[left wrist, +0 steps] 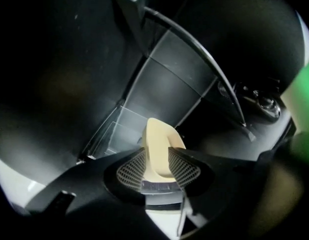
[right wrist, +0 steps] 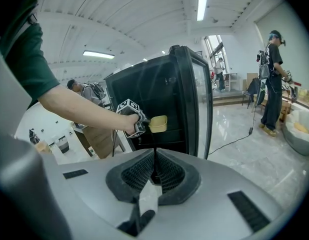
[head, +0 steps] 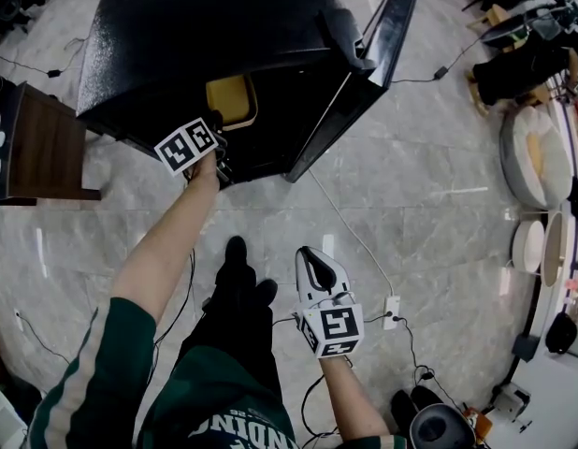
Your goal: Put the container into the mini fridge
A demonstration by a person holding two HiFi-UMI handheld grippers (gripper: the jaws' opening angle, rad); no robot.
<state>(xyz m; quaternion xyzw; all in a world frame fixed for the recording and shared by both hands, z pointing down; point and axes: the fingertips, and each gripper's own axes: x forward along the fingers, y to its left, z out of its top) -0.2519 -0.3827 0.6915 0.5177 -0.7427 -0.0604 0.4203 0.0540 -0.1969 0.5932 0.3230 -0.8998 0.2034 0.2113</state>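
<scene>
The mini fridge (head: 205,36) is black and stands with its door (head: 392,26) swung open to the right. A pale yellow container (head: 231,101) hangs at the fridge's opening, with my left gripper (head: 222,137) shut on its wall. In the left gripper view the mesh pads (left wrist: 132,171) clamp one side of the container (left wrist: 159,144), with dark fridge shelves behind it. The right gripper view shows the container (right wrist: 158,124) level in front of the fridge (right wrist: 159,94). My right gripper (head: 314,260) hangs low over the floor, shut (right wrist: 154,164) and empty.
A dark wooden table (head: 46,148) stands left of the fridge. A power strip (head: 392,311) and cables lie on the marble floor. Round white basins (head: 532,157) line the right side. A person (right wrist: 274,79) stands far right in the hall.
</scene>
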